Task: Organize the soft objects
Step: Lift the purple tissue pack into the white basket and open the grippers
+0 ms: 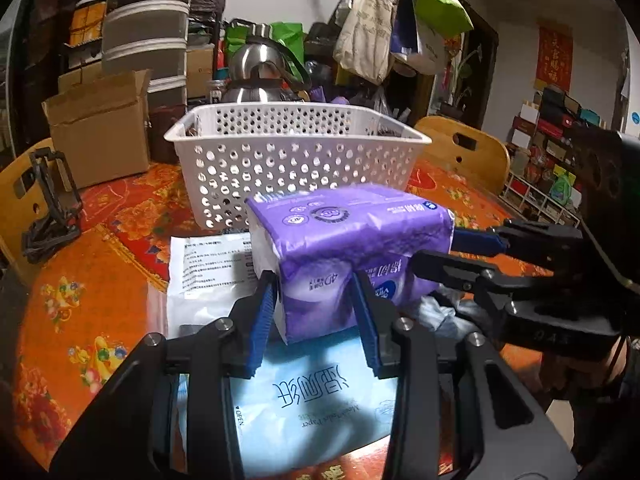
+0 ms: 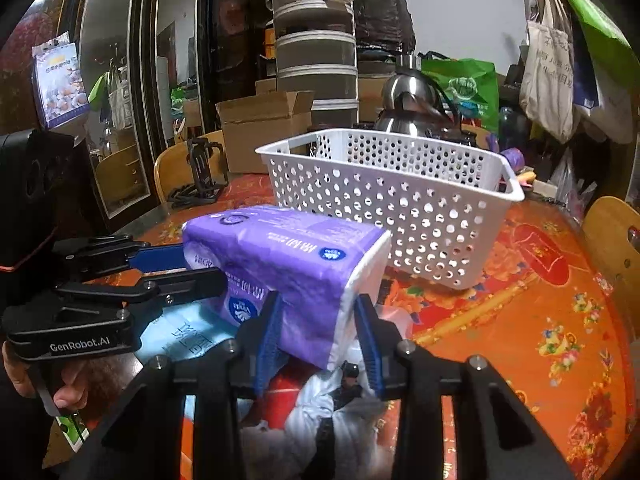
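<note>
While both grippers clamp it from opposite ends, the purple tissue pack (image 1: 348, 248) sits raised just above the table, in front of the basket and outside it.

Item 1, left gripper (image 1: 316, 312): blue pads pressed against both sides of the pack's near end, denting the wrapper; closed on the pack. A person's hand (image 2: 44, 380) holds its handle, seen in the right wrist view.

Item 2, right gripper (image 2: 320, 332): blue pads squeezing the pack's white-edged end; likewise closed on the pack. In the left wrist view it reaches in from the right side.

Item 3, pale blue wet-wipe pack (image 1: 316, 408): lying flat on the table directly beneath the left gripper and the purple pack.

Item 4, white plastic bag (image 2: 340, 408): crumpled, under the right gripper.

Item 5, printed paper sheet (image 1: 212, 264): flat on the table, left of the purple pack.

Item 6, white perforated basket (image 1: 296, 160): upright behind the pack; nothing can be made out inside it.

Item 7, table (image 1: 100, 280): covered in an orange-red floral cloth.

Item 8, background: cardboard box (image 1: 100, 136), steel kettle (image 1: 260, 68), black folding stand (image 1: 52, 204), wooden chair (image 1: 468, 148), hanging tote bags (image 1: 372, 32).
</note>
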Demonstrator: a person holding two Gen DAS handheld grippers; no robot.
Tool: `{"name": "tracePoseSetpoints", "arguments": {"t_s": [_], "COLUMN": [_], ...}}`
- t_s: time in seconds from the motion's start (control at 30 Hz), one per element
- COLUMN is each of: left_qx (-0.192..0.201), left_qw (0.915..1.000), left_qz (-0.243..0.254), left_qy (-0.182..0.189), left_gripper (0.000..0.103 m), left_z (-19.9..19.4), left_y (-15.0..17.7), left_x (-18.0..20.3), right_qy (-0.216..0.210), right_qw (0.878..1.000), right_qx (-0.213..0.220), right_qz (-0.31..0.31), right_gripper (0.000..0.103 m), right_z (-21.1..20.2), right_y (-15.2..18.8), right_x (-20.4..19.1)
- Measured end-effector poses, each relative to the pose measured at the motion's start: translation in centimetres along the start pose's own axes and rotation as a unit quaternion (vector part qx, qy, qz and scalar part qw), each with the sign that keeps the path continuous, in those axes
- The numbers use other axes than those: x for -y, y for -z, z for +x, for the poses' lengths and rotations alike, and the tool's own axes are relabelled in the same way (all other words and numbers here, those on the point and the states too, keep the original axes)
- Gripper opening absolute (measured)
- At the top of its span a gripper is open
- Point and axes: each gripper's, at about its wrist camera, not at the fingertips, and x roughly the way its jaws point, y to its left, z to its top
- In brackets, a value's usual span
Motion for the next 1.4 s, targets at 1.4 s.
{"name": "tracePoseSetpoints", "arguments": {"t_s": [1.4], "left_qx": [0.034], "left_qw": [0.9993], "left_qz": [0.012], "left_qy": [-0.008], "left_gripper": [0.036], "left_z": [2.7], "left_y": [-22.4], "left_x": [0.3], "right_qy": [0.031], "right_qw": [0.999], "right_qx": [0.035], "right_qz": [0.009], "right_gripper": [0.035], "right_z": [0.4], "right_y": [-16.8], "right_x": [7.4]}}
